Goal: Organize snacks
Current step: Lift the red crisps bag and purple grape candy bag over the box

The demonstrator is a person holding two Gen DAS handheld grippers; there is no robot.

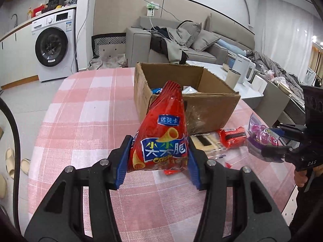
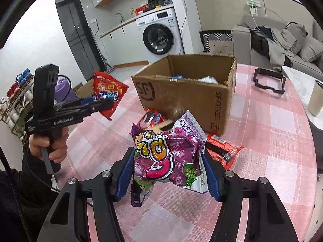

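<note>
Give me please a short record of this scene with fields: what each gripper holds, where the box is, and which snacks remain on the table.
left gripper: shut on the red crisp bag, lifted above the table
right gripper: shut on the purple snack bag, also lifted
cardboard box: open, on the pink checked tablecloth, some items already inside
snacks left on table: red packets lying in front of the box
box flaps: cannot tell

A round desk (image 2: 262, 125) covered in pink checked cloth carries an open cardboard box (image 2: 187, 100), red snack packets (image 2: 224, 149) beside it, and seemingly a black frame (image 2: 269, 80).
</note>
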